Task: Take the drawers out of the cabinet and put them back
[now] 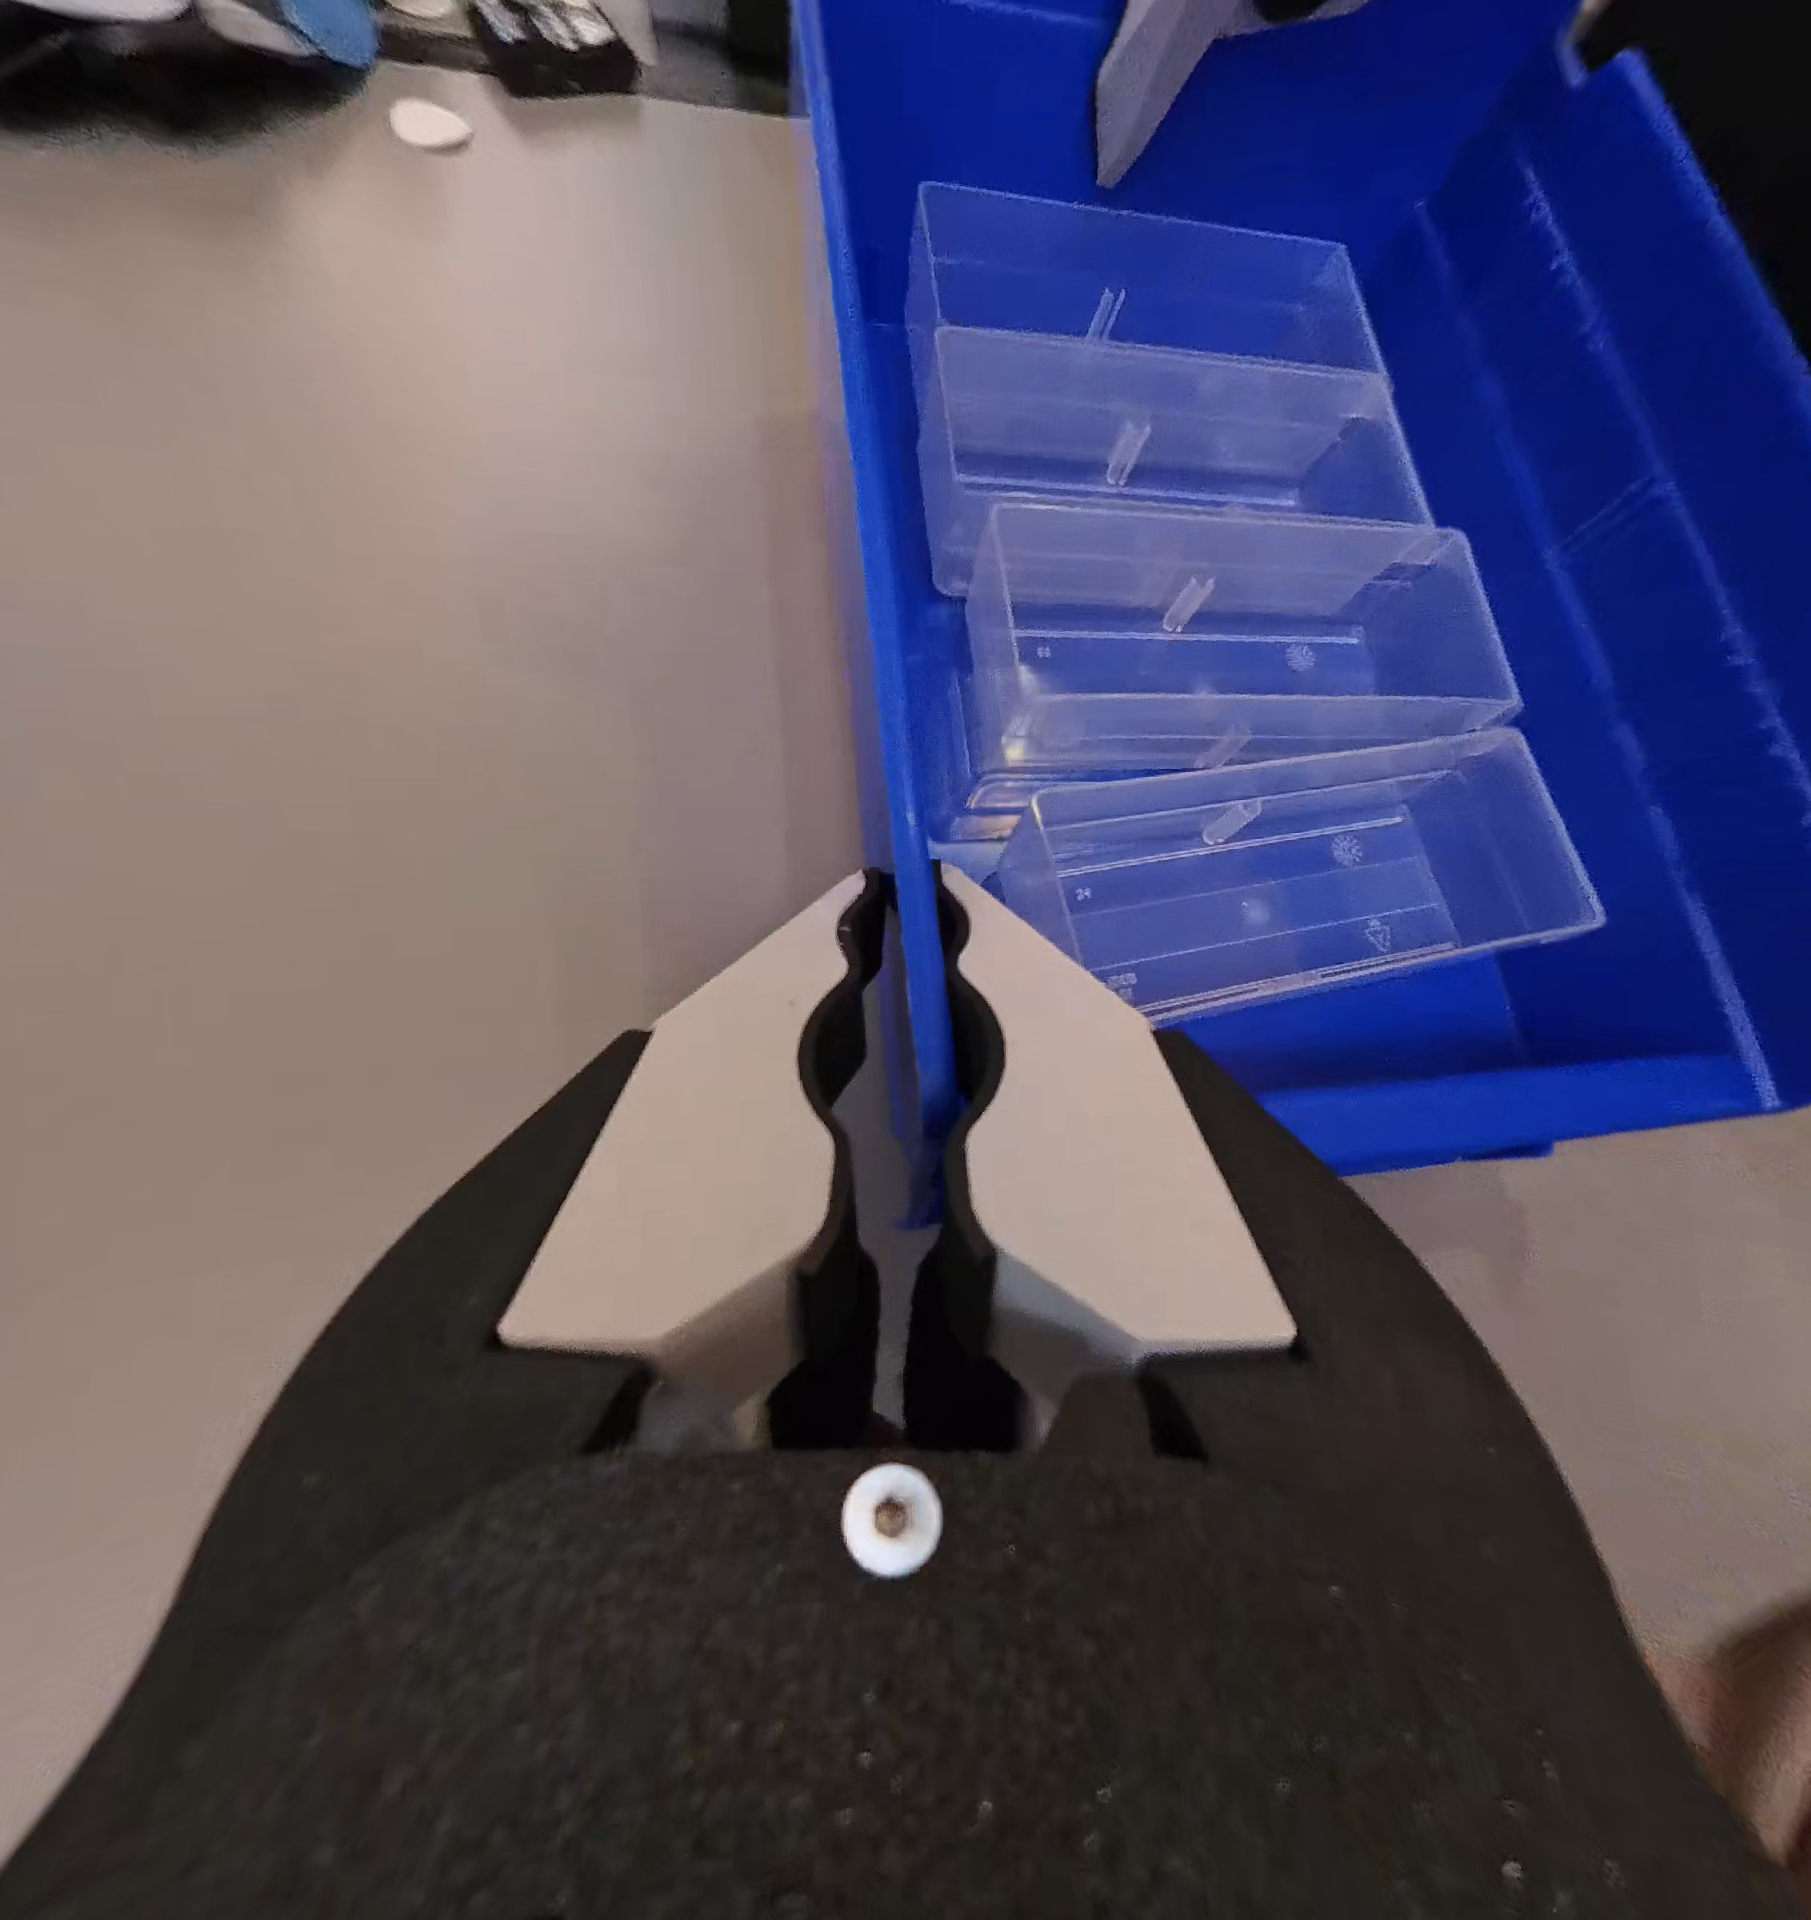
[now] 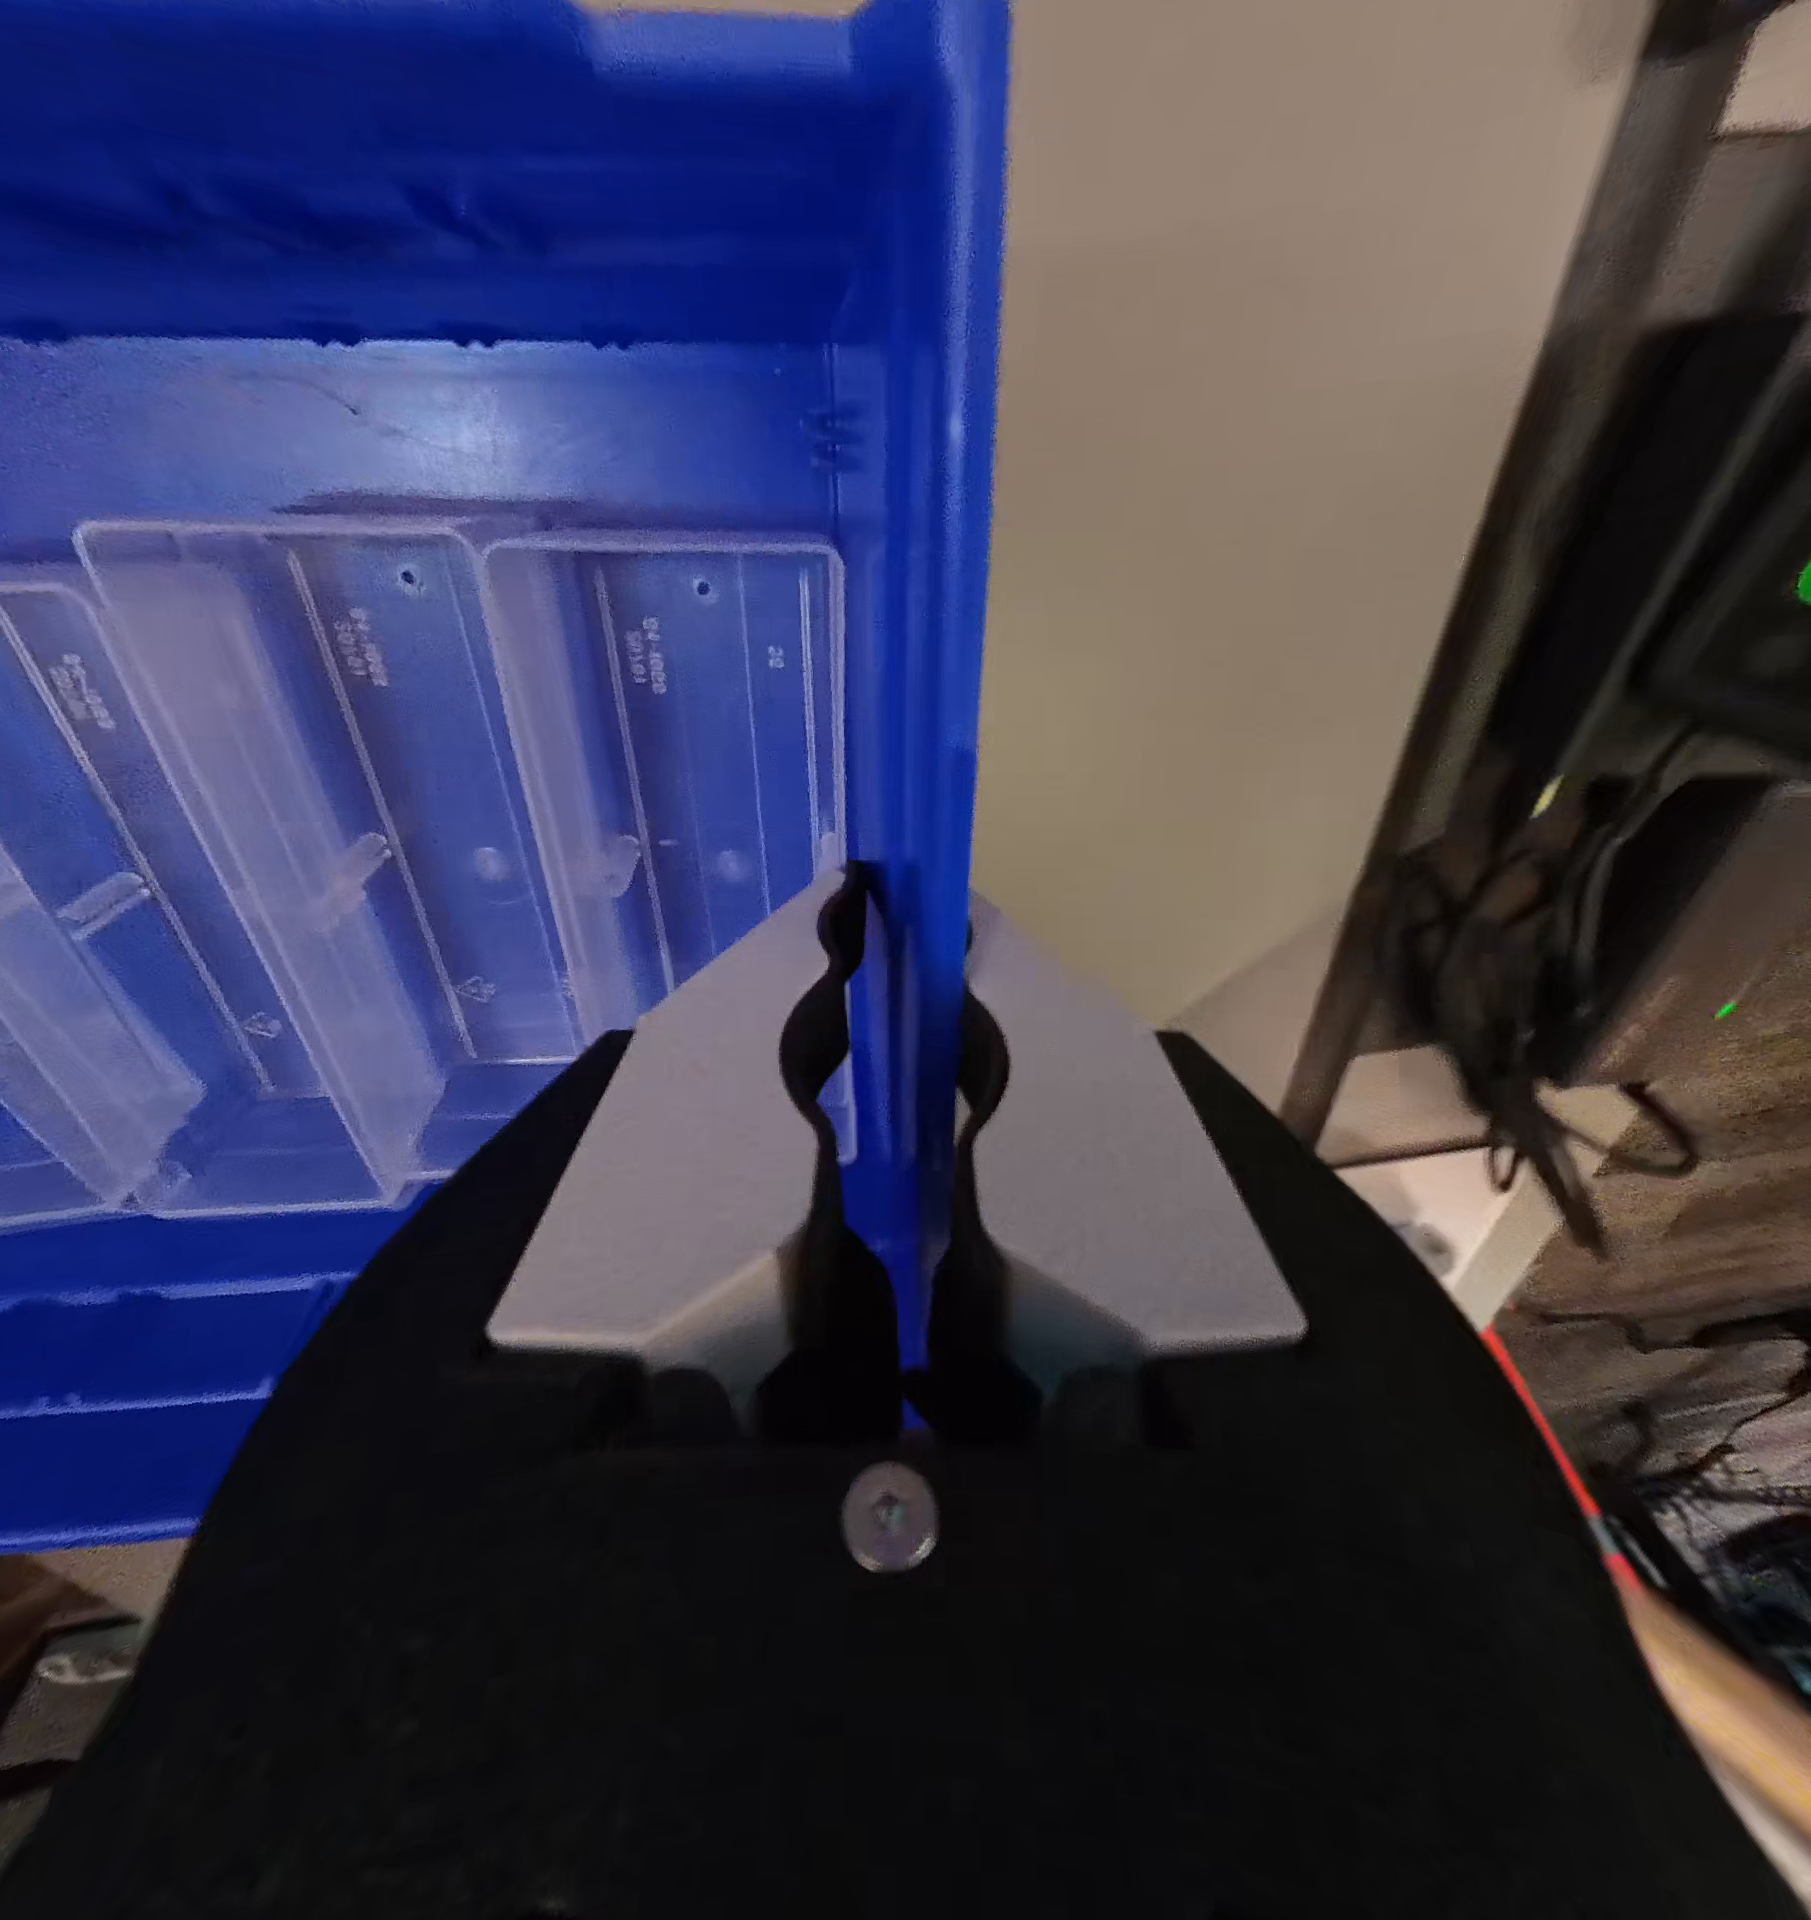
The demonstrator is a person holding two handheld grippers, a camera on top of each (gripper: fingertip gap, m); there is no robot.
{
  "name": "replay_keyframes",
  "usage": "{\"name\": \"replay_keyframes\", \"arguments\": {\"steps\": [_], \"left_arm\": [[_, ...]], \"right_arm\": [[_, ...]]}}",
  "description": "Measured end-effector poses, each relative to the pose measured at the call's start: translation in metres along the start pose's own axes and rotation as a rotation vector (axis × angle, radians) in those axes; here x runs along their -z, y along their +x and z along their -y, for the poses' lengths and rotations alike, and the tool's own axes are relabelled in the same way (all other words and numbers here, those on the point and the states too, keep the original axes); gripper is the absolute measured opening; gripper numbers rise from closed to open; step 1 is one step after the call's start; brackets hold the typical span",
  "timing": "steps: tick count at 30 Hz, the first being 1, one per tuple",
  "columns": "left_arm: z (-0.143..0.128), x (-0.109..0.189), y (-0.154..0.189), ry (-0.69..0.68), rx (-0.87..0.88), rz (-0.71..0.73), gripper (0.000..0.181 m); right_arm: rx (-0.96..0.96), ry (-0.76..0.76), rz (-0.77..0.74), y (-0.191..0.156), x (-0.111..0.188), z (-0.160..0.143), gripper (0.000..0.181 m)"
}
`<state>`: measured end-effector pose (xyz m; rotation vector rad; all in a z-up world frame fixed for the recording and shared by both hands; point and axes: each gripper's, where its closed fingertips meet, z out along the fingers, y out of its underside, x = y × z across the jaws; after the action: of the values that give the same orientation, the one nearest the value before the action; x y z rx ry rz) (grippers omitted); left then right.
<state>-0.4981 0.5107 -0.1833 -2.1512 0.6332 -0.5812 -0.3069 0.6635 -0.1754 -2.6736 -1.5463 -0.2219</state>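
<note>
A blue plastic bin (image 1: 1659,623) holds several clear plastic drawers (image 1: 1233,623), lying overlapped in a row on its floor. My left gripper (image 1: 906,883) is shut on the bin's left wall (image 1: 849,416), pinched between the black pads. My right gripper (image 2: 906,883) is shut on the bin's opposite wall (image 2: 942,520). The clear drawers (image 2: 662,790) lie to the left of it on the bin's floor (image 2: 413,436). A grey finger of the right gripper (image 1: 1140,94) shows at the bin's far side in the left wrist view. No cabinet is in view.
The bin is over a pale table (image 1: 361,623). A white disc (image 1: 429,125) and dark objects lie at the table's far edge. A metal rack (image 2: 1452,831) with electronics and cables (image 2: 1566,1039) stands to the right. A hand (image 1: 1794,1714) shows at the lower right.
</note>
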Motion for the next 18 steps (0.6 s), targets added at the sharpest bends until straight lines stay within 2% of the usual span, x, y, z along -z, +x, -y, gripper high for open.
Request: {"name": "replay_keyframes", "arguments": {"steps": [3,6,9,10,12,14,15,16,18], "left_arm": [[0.013,-0.027,-0.001,-0.009,0.011,0.076,0.005],[0.022,-0.043,0.0,-0.027,0.033,0.106,0.005],[0.027,-0.051,0.001,-0.034,0.032,0.113,0.005],[0.028,-0.053,0.002,-0.038,0.03,0.11,0.005],[0.03,-0.057,0.006,-0.036,0.034,0.101,0.005],[0.03,-0.057,0.009,-0.022,0.034,0.095,0.007],[0.032,-0.052,0.009,-0.004,0.05,0.104,0.022],[0.037,-0.044,0.008,0.02,0.062,0.121,0.036],[0.052,-0.02,0.012,0.088,0.027,0.162,0.039]], "right_arm": [[0.015,-0.025,0.025,0.031,-0.017,0.009,0.01],[-0.014,-0.035,0.044,0.044,-0.038,0.01,0.012],[-0.035,-0.034,-0.003,0.056,-0.04,0.007,0.017],[-0.031,-0.047,-0.059,0.063,-0.035,0.003,0.026],[-0.063,-0.021,-0.185,0.076,-0.012,0.001,0.045],[-0.219,0.092,-0.297,0.08,0.03,0.0,0.044],[-0.32,0.162,-0.327,0.075,0.054,-0.006,0.043],[-0.393,0.287,-0.283,0.056,0.076,-0.006,0.044],[-0.465,0.579,-0.112,-0.003,0.12,-0.012,0.044]]}}
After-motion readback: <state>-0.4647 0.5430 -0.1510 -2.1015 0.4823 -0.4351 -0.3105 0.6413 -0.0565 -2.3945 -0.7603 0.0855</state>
